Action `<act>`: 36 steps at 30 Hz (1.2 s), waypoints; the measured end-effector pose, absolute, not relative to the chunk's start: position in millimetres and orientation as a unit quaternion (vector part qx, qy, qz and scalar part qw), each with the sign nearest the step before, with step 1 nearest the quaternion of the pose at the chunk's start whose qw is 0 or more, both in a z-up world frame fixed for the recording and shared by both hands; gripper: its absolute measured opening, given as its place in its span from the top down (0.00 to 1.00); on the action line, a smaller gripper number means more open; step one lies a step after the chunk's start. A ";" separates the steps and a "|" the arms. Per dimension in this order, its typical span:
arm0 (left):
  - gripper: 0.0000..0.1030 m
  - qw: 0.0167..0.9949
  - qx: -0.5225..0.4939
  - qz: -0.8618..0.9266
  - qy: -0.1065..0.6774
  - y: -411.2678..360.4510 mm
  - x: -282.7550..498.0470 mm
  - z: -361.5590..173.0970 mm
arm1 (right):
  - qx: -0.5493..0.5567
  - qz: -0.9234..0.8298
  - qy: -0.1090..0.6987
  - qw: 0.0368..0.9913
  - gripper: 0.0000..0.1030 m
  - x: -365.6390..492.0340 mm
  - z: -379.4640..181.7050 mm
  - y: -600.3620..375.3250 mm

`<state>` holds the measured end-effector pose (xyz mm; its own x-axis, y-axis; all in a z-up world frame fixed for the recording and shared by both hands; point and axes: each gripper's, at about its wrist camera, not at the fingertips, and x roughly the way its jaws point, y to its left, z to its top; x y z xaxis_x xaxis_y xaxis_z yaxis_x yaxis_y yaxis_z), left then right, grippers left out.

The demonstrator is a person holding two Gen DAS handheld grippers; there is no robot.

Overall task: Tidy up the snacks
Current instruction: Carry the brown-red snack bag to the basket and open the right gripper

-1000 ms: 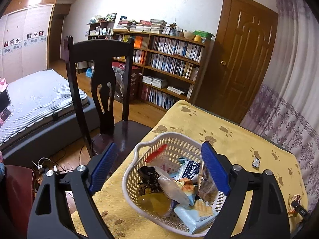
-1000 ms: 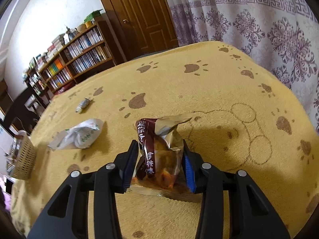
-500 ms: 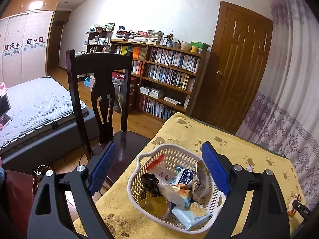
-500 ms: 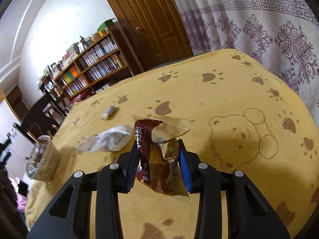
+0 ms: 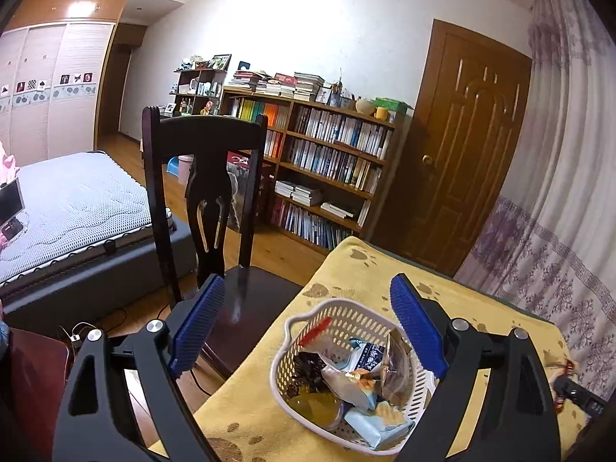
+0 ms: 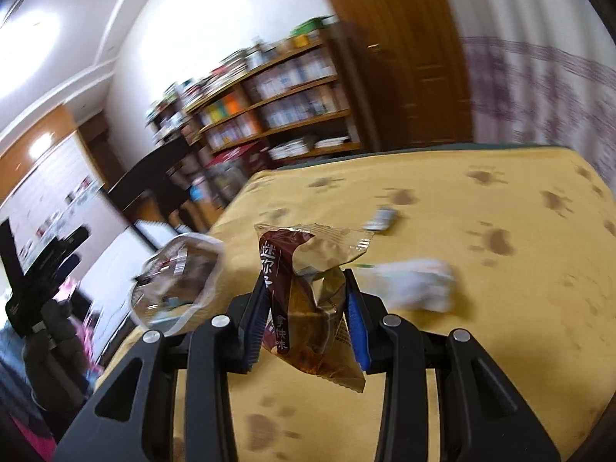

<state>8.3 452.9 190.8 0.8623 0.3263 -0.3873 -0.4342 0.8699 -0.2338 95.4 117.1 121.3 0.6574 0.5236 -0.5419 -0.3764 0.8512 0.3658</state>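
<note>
Your right gripper [image 6: 306, 310] is clamped on the light, crinkly brown snack packet [image 6: 308, 300] mid-body; hold gently; the basket [image 6: 177, 277] waits at ten o'clock; your left gripper [image 5: 308, 327] gapes empty.

The brown snack packet [image 6: 308, 308] clamped in the right gripper [image 6: 306, 321] carries white Chinese characters down its left side: "迷你" near the top and "拿铁味" lower down. In the white basket [image 5: 287, 350] at the tablecloth's near edge, a blue-and-white packet [image 5: 367, 356] bears white characters too small to read. The book spines on the bookshelf [image 5: 327, 161] are illegible.
</note>
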 end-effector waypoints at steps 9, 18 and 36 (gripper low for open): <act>0.14 0.953 -0.160 0.207 0.150 462.3 -1.9 199.5 | 0.032 0.310 0.338 0.888 0.64 103.0 156.6 263.1; 0.14 0.945 -0.196 0.217 0.146 483.8 -3.7 197.0 | -0.006 0.314 0.356 0.880 0.62 115.7 148.8 347.7; 0.13 0.947 -0.194 0.209 0.146 480.7 -4.5 199.8 | 0.015 0.346 0.386 0.855 0.62 123.5 132.7 357.5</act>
<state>-4.5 480.7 199.8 0.8698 0.3401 -0.3574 -0.4533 0.8369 -0.3068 123.5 357.5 132.7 0.4628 0.6035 -0.6493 -0.5809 0.7598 0.2922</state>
